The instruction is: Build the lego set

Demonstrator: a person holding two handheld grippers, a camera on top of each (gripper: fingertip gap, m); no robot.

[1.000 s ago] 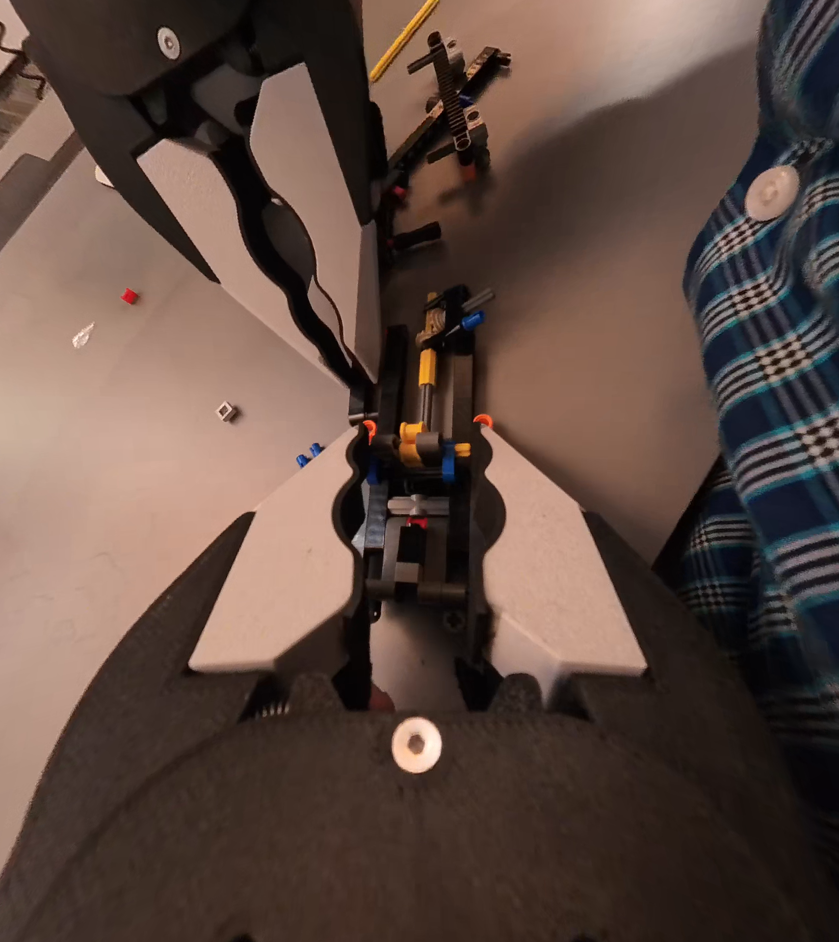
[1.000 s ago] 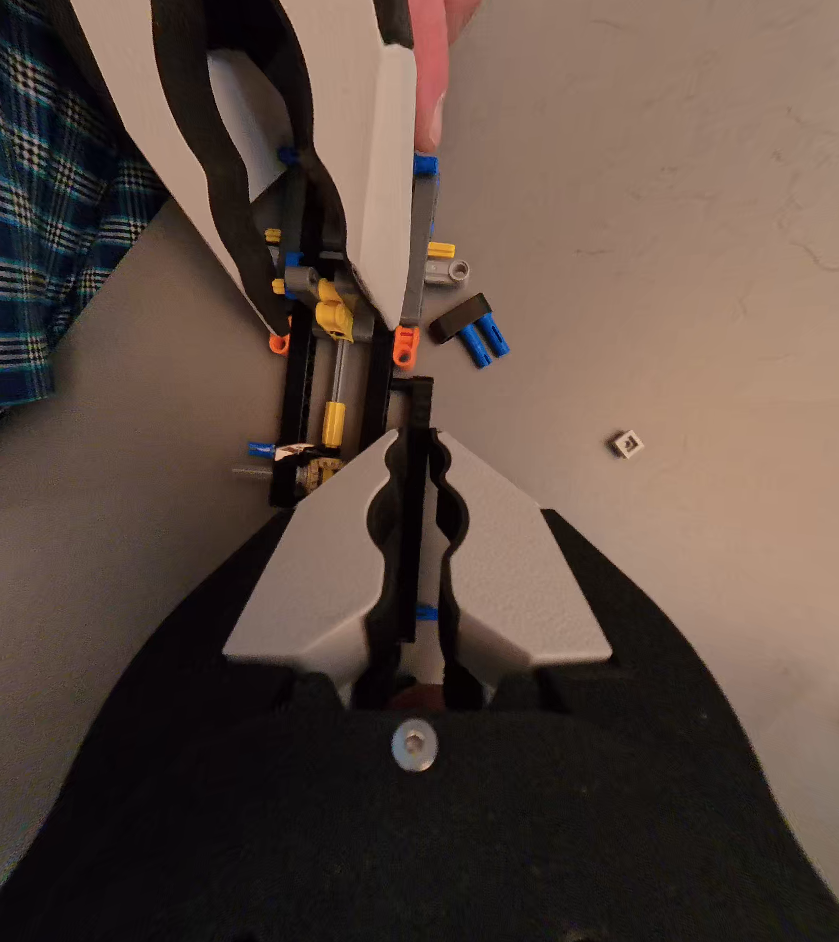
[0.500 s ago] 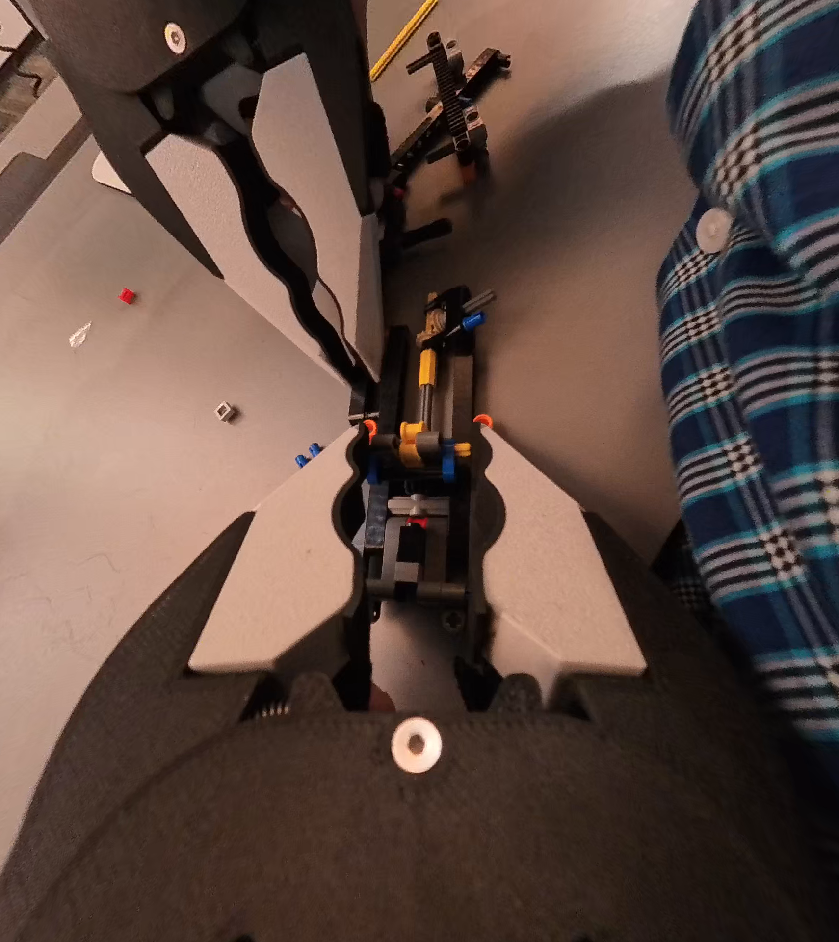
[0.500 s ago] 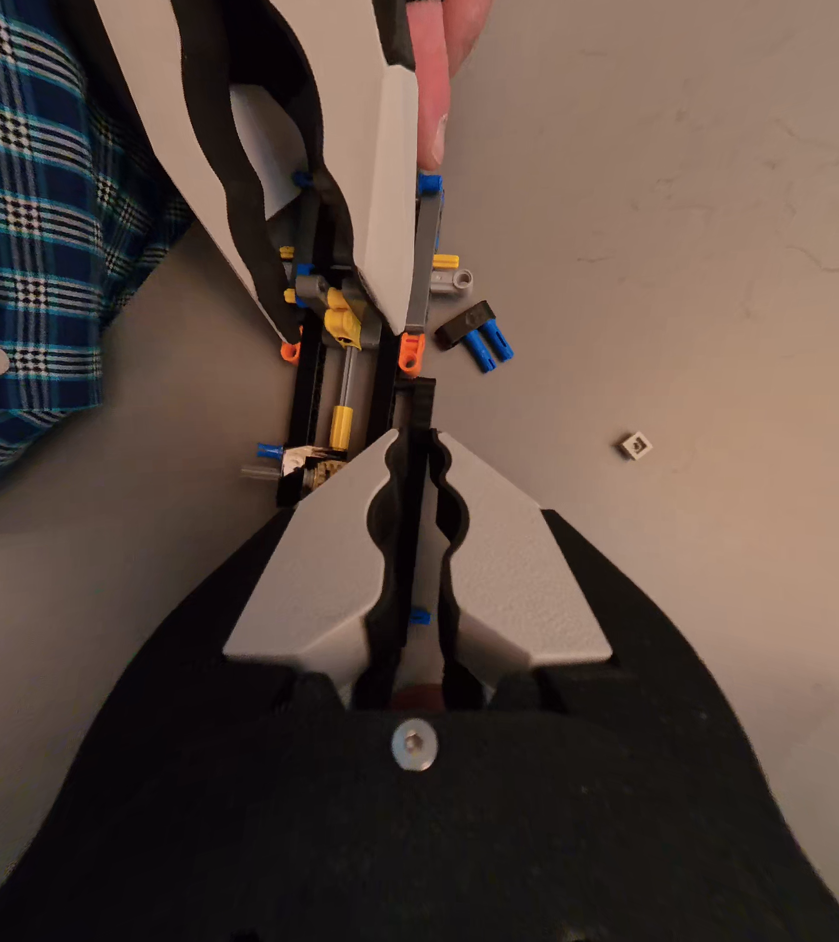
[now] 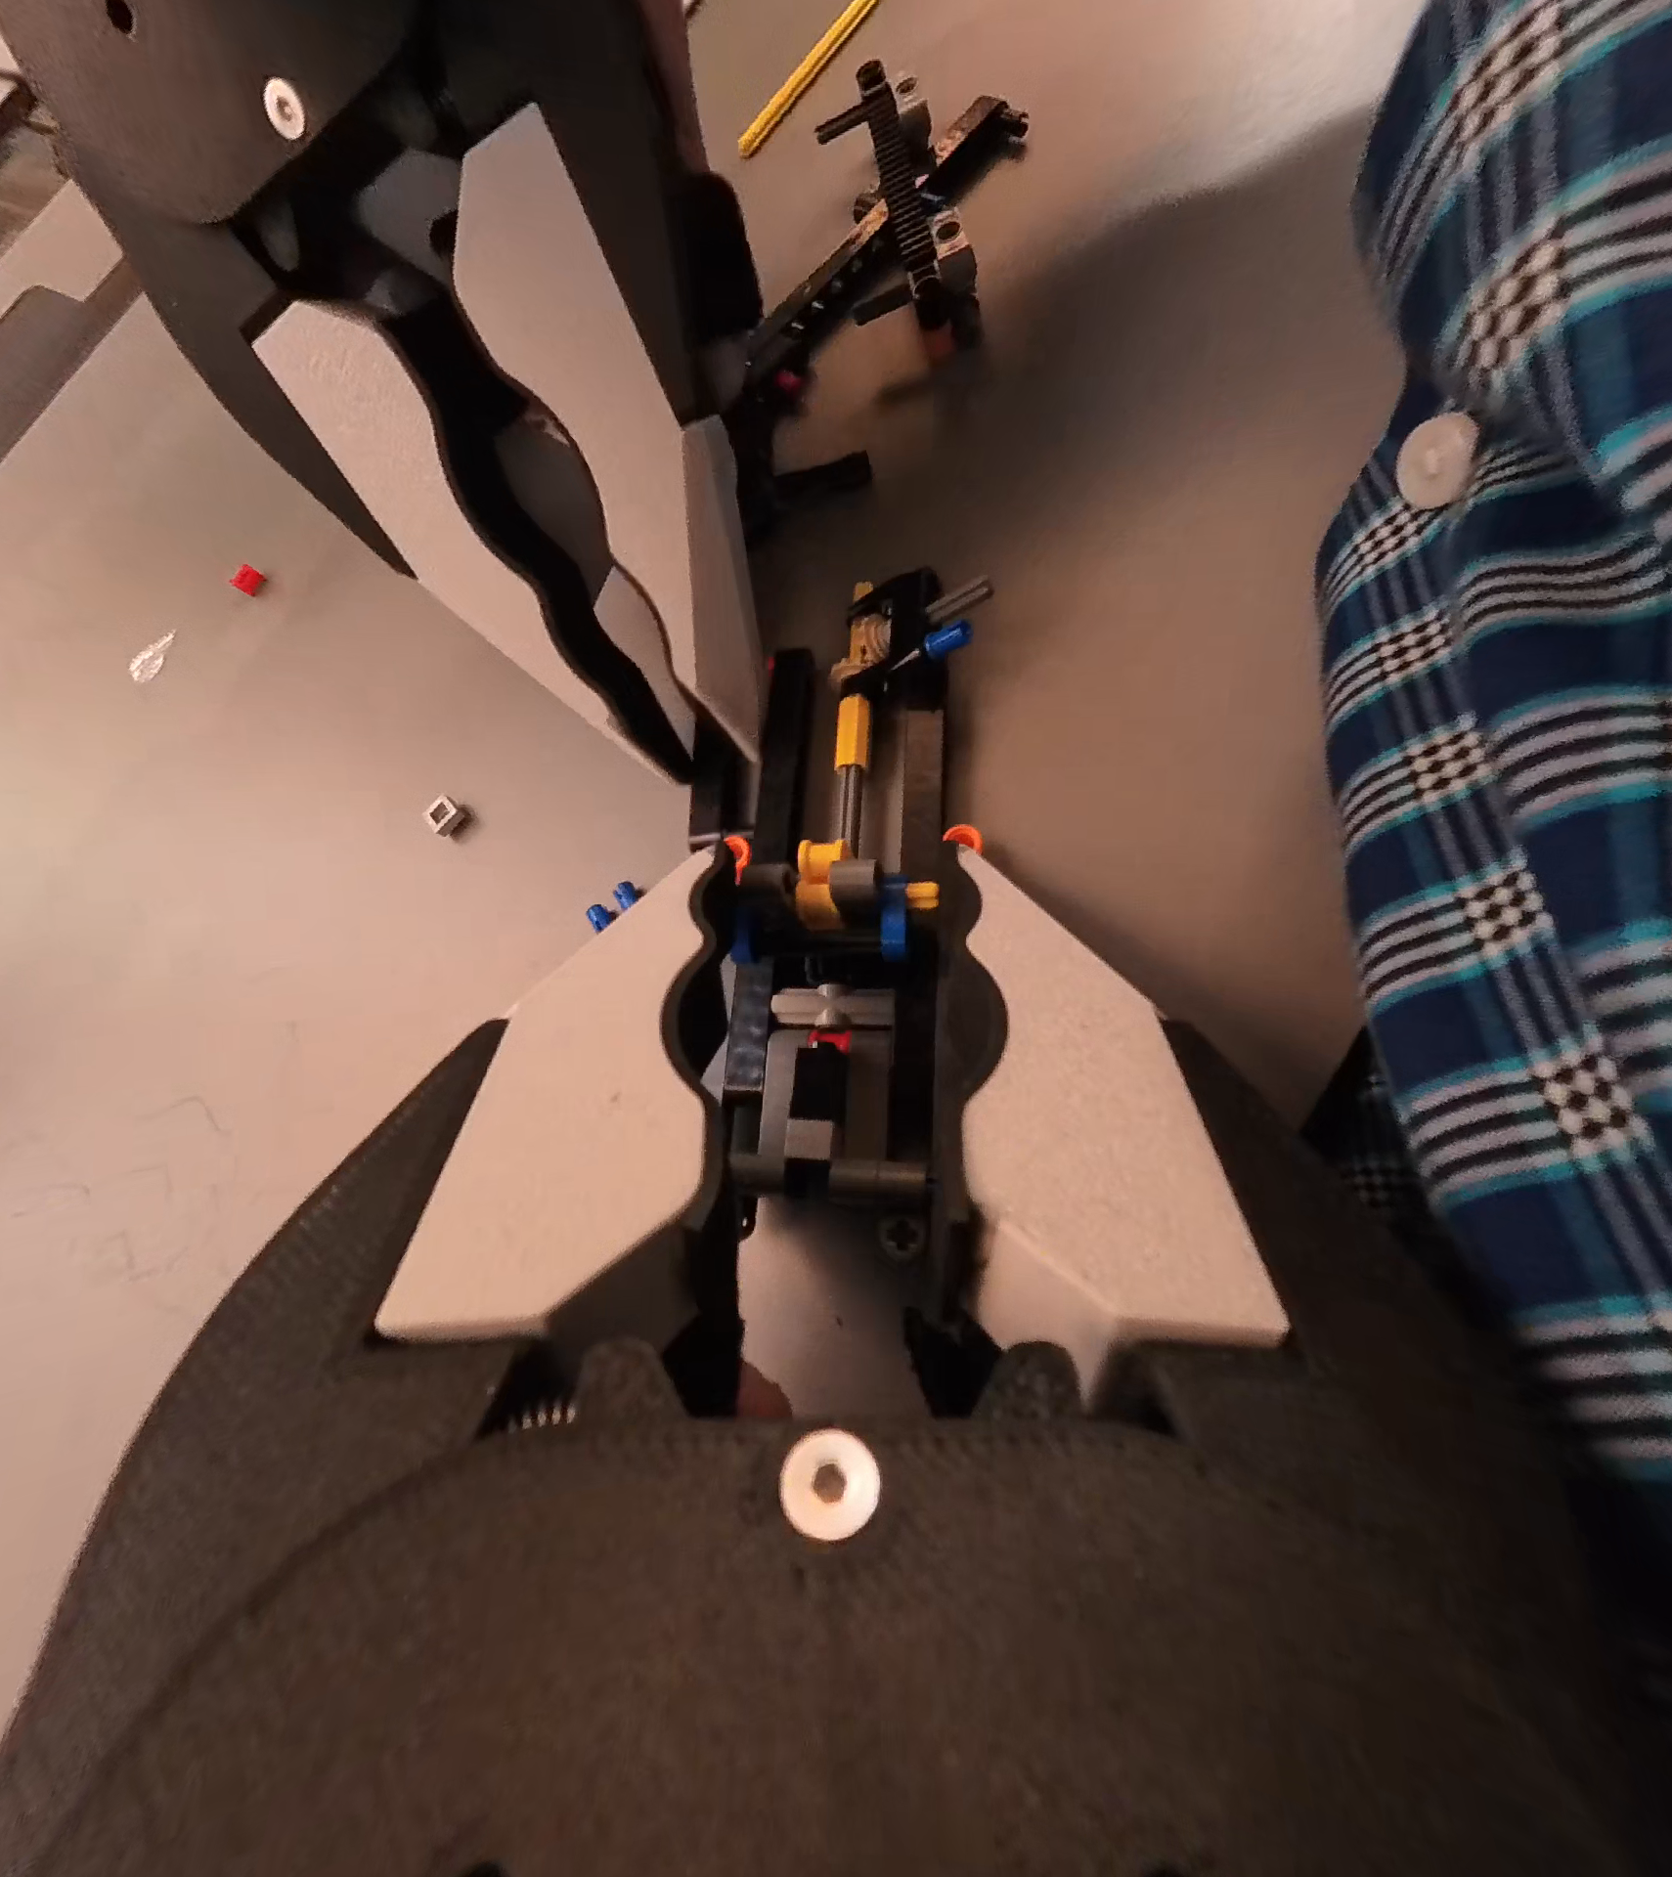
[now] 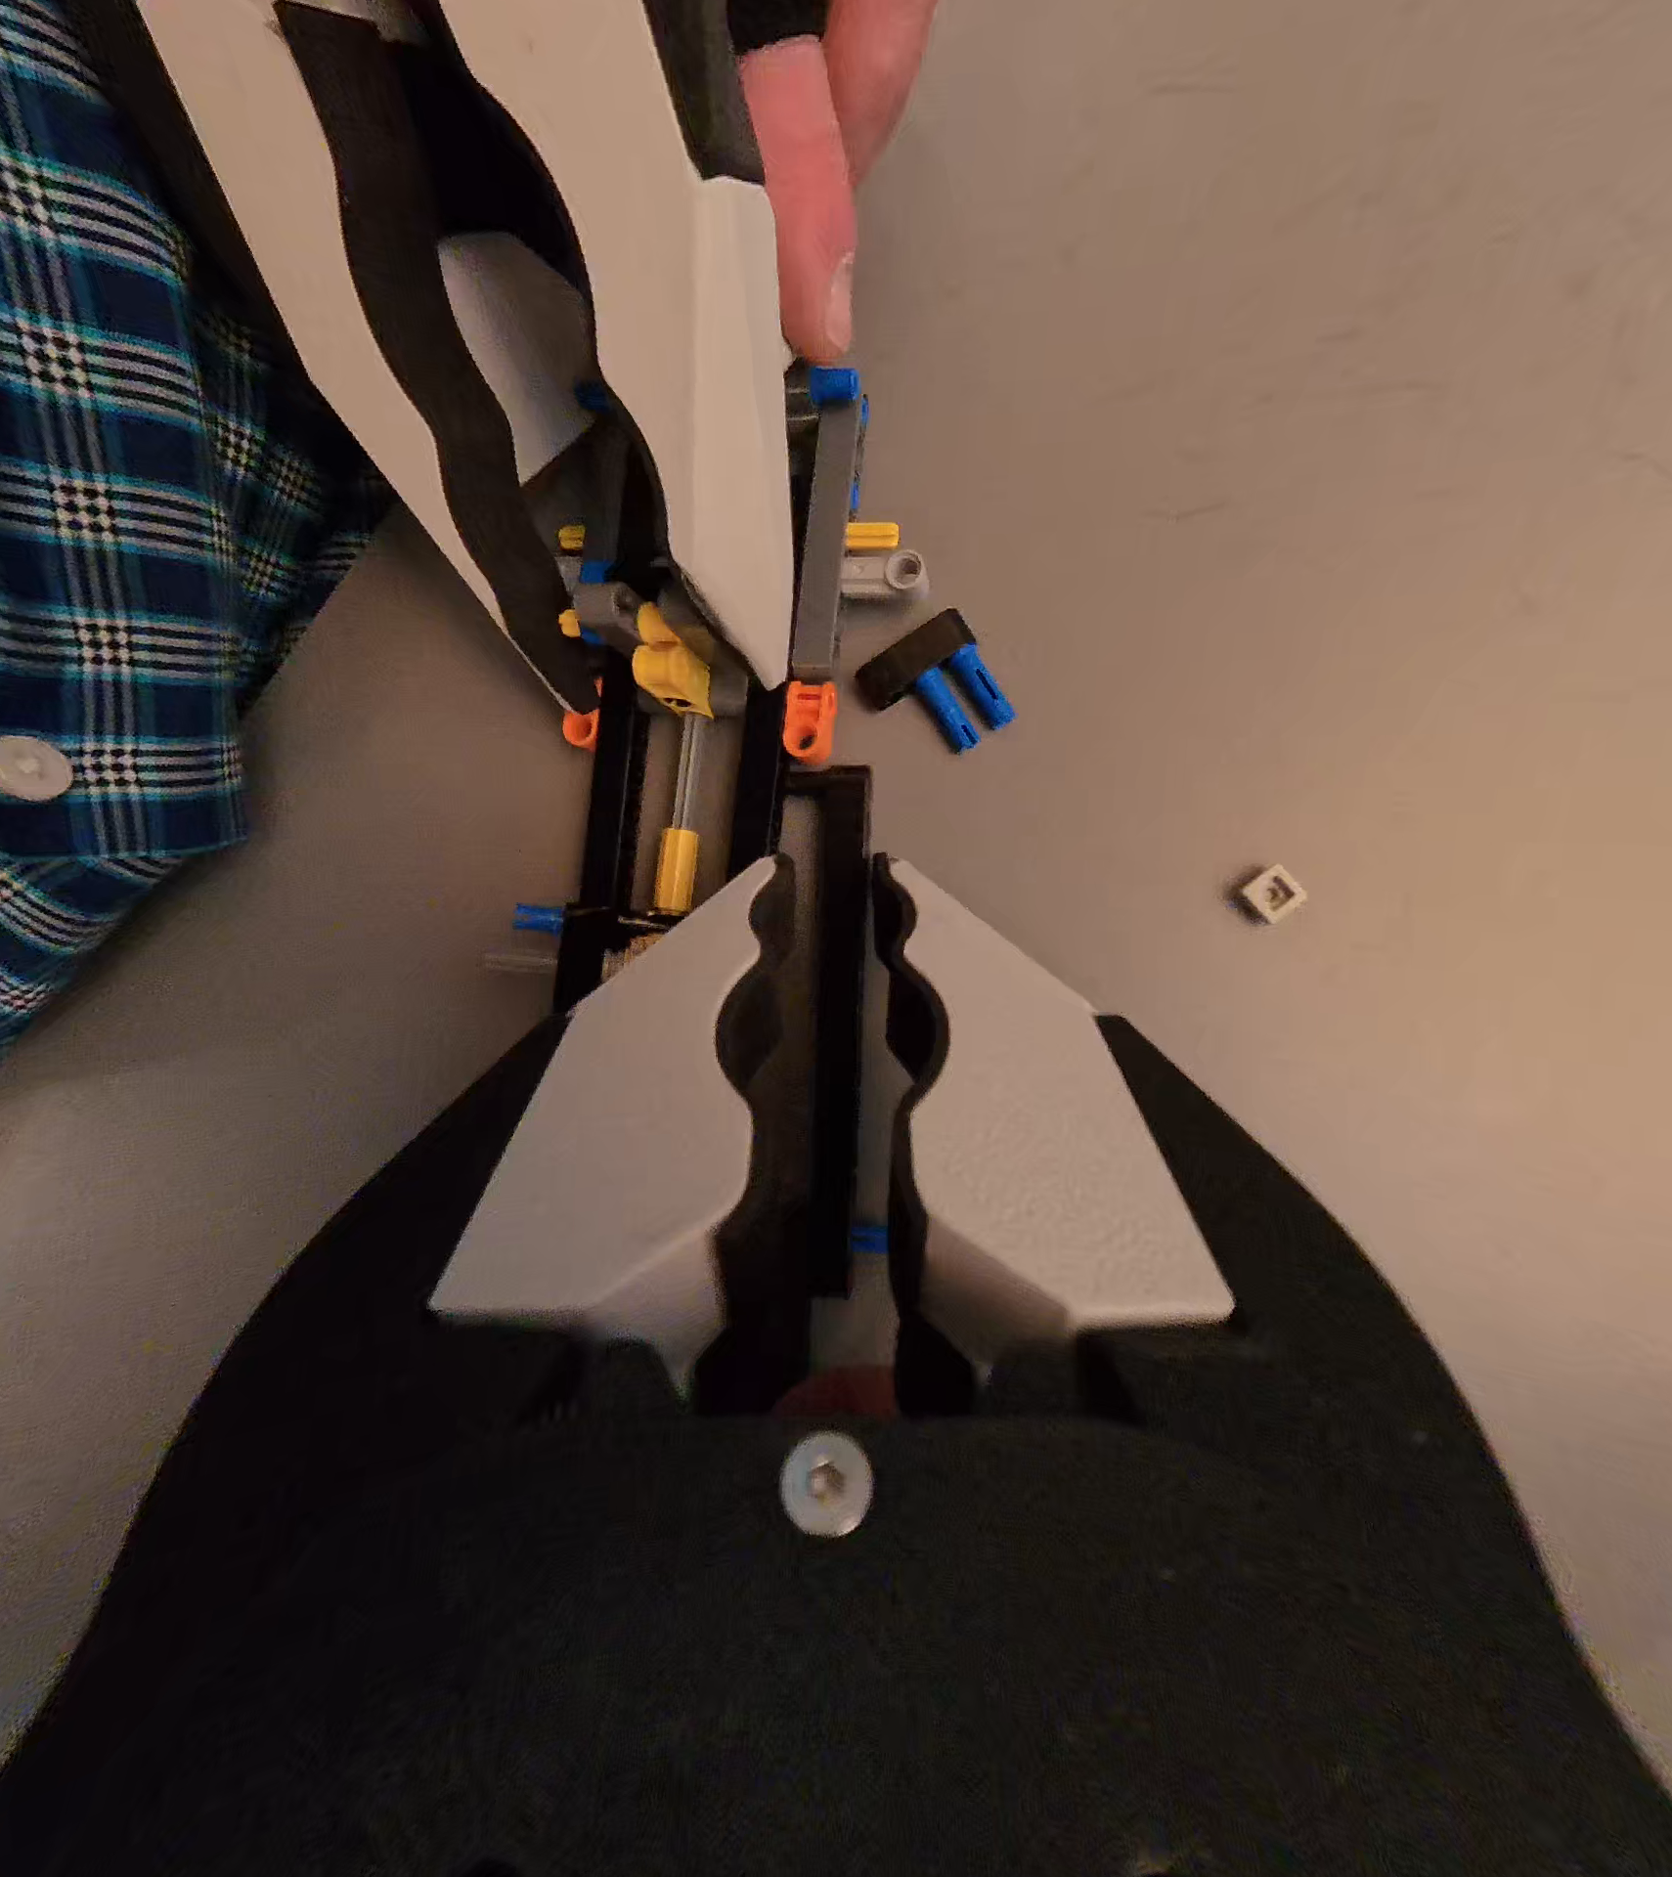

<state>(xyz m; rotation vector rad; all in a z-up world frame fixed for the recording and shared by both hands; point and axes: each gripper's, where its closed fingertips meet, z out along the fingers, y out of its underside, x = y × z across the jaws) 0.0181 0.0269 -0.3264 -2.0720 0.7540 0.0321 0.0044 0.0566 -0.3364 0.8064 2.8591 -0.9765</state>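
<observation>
My left gripper [image 5: 837, 879] is shut on one end of the lego assembly [image 5: 921, 752], a long black frame with a grey axle, yellow sleeves, blue pins and orange connectors. My right gripper [image 6: 832, 868] is shut on a long black beam [image 6: 837, 1016] and holds it lengthwise against the side of the assembly [image 6: 608, 813], next to an orange connector [image 6: 807, 716]. Each gripper shows in the other's view: the right gripper [image 5: 700, 747] at top left, the left gripper [image 6: 674, 691] at the top. A person's fingertip [image 6: 817, 274] rests by the left gripper's finger.
On the grey table lie a black piece with two blue pins [image 6: 944, 675], a small grey square piece [image 6: 1269, 894], a small red piece [image 5: 246, 579], a second black lego assembly [image 5: 903, 203] and a yellow rod [image 5: 801, 76]. A person's plaid shirt [image 5: 1574, 711] is close on one side.
Both grippers keep their holds, with the beam still at the assembly's side. The person's plaid shirt has shifted in both views, and the views have moved slightly.
</observation>
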